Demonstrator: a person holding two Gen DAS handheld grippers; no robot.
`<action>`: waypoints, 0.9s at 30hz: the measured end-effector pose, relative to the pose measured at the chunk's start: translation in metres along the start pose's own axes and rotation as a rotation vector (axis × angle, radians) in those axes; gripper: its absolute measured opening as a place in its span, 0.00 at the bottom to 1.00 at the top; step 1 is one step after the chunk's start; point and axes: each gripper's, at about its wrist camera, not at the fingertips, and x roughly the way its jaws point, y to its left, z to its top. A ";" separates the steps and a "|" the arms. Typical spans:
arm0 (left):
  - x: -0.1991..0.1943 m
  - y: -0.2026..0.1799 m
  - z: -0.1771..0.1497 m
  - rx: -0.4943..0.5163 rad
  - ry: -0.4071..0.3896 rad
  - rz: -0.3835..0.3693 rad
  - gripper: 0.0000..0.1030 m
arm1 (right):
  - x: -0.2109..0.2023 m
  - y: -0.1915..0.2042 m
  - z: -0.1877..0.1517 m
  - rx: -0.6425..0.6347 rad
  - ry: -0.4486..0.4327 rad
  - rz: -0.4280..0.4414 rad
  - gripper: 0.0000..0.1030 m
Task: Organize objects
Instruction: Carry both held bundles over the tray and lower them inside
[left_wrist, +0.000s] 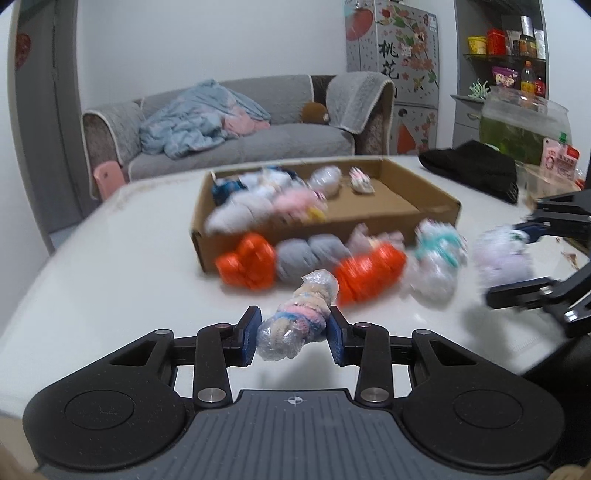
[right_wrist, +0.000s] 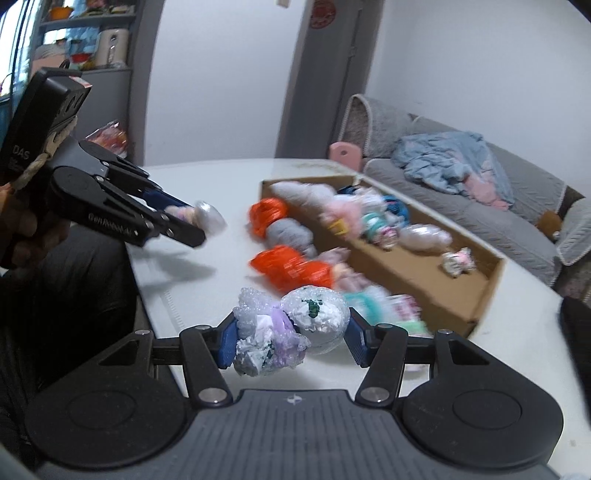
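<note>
My left gripper is shut on a plastic-wrapped pastel striped bundle, held just above the white table. My right gripper is shut on a wrapped white and purple bundle. In the left wrist view it hangs at the right edge with that bundle. A shallow cardboard box holds several wrapped bundles, mostly in its left half. In front of the box lie two orange bundles, a grey one and a teal and white one. The scene is motion-blurred.
A black cloth and a clear tank stand at the table's far right. A person's dark-clothed body is at the near edge. A grey sofa and a pink stool are beyond the table.
</note>
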 end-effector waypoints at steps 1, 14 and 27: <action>0.000 0.003 0.006 0.010 -0.009 0.003 0.43 | -0.004 -0.005 0.002 0.009 -0.005 -0.008 0.52; 0.014 0.012 0.113 0.175 -0.111 -0.047 0.43 | -0.022 -0.085 0.050 0.016 -0.070 -0.126 0.52; 0.100 -0.014 0.209 0.260 -0.086 -0.122 0.44 | 0.036 -0.152 0.099 -0.007 -0.054 -0.145 0.52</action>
